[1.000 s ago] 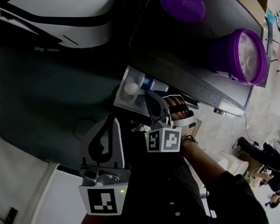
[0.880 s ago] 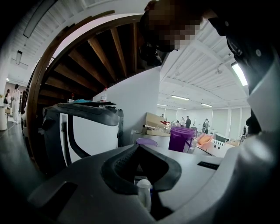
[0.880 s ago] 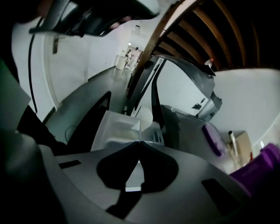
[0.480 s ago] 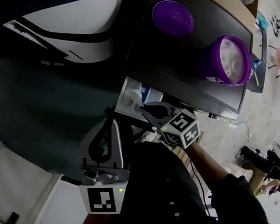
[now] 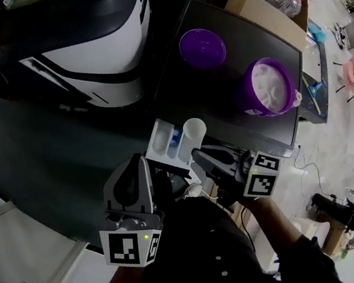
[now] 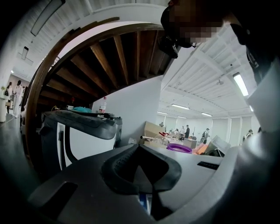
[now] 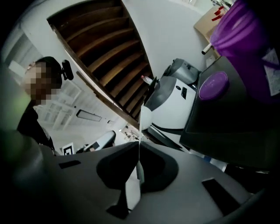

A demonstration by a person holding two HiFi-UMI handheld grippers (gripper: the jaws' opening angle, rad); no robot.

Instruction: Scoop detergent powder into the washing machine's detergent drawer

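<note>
Scoop (image 5: 194,132) position changed over the last second. Earlier it sat low over the left end of the detergent drawer (image 5: 162,141), mouth turned away from us. Now it stood higher, over the drawer's right end, with its open white mouth facing the head camera. The right claw (image 5: 202,154) had rolled too, and its marker cube had swung out to centre-right of the frame. In the right gripper view this claw was clamped on the scoop's thin white handle (image 7: 133,192), seen edge-on.

We judged that the load had been tipped and the scoop was coming away. We could not tell whether any powder remained in it.

The left claw (image 5: 140,166) was closed with nothing between its jaws. It hung just beside the drawer's near edge, below and left of the scoop.

Surroundings:
- Purple tub (image 5: 265,87), open and showing white powder, stood on the washing machine's dark top (image 5: 222,92), upper right of the drawer.
- Purple lid (image 5: 202,47) lay apart from the tub, further up the frame.
- White-and-black appliance (image 5: 95,47) filled the upper left.

Nothing lay between the scoop and the tub. The tub's raised rim was the only thing to clear.
</note>
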